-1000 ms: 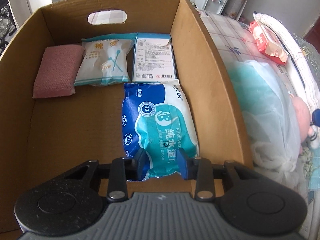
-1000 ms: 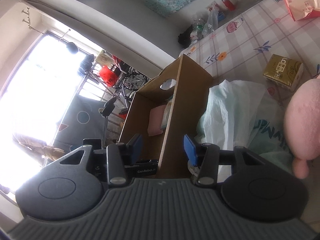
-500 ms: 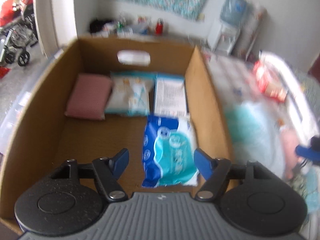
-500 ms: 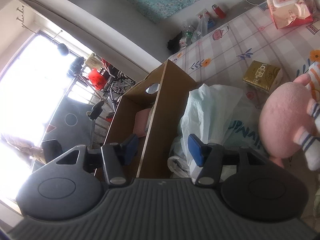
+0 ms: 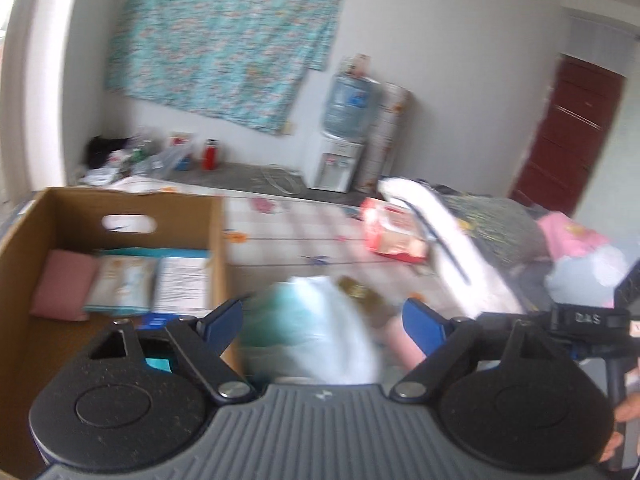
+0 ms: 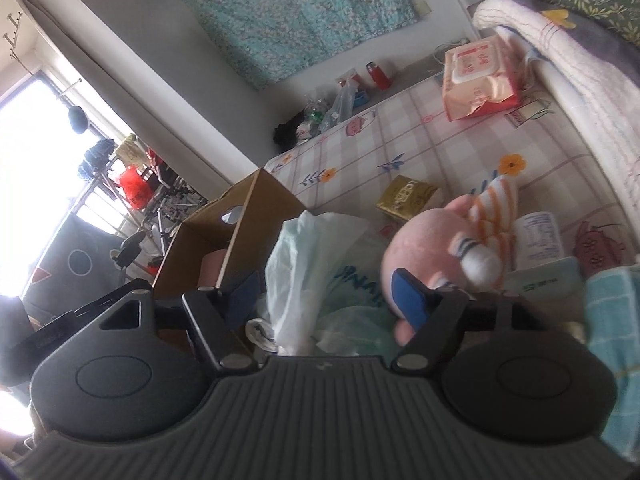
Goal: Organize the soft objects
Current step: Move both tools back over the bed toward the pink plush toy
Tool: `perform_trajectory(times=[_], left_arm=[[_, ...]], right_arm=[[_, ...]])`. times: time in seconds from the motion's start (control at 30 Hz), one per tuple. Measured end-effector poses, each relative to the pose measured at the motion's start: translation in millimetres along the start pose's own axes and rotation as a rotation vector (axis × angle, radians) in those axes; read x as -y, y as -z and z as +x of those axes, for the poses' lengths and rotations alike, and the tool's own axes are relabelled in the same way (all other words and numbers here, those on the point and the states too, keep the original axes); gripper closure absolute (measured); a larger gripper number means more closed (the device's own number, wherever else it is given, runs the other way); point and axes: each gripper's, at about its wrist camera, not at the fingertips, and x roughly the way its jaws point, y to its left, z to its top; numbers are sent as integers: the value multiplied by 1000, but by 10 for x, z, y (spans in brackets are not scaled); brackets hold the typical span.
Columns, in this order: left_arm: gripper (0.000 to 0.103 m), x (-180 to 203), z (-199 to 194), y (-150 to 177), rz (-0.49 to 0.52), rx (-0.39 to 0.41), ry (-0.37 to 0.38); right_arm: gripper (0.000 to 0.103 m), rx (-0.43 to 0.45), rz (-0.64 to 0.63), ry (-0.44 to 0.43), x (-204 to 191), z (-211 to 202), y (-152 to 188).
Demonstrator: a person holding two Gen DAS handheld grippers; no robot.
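Now both claws tilt downward, jaws opening.

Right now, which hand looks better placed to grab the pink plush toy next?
Probably the right. The right gripper, jaws opening and empty, has the pink plush toy against its fingertip; the left gripper faces the plastic bag.

Two matching handheld grippers, black and grey with blue tips.
The left gripper and the right gripper each had a ribbed grey body, speckled black round housings, silver pivot screws and blue finger pads; white lettering marked one black bar.
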Motion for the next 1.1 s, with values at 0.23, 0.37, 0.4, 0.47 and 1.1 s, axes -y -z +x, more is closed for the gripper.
perform_trajectory(times=[0.23, 0.37, 0.4, 0.47, 1.1], left_arm=[[15, 614, 363, 222, 85, -44, 76], [15, 896, 618, 342, 148, -49, 53], [16, 945, 679, 358, 158, -52, 55], [16, 1031, 771, 394, 169, -65, 61], [47, 1209, 1617, 475, 251, -228, 2]], right_arm=[[26, 2, -37, 145, 438, -345, -112], [26, -25, -44, 198, 661, -409, -219], [26, -30, -49, 207, 704, -427, -246], [26, -35, -53, 216, 775, -420, -317], [41, -112, 66, 124, 1143, 85, -622]])
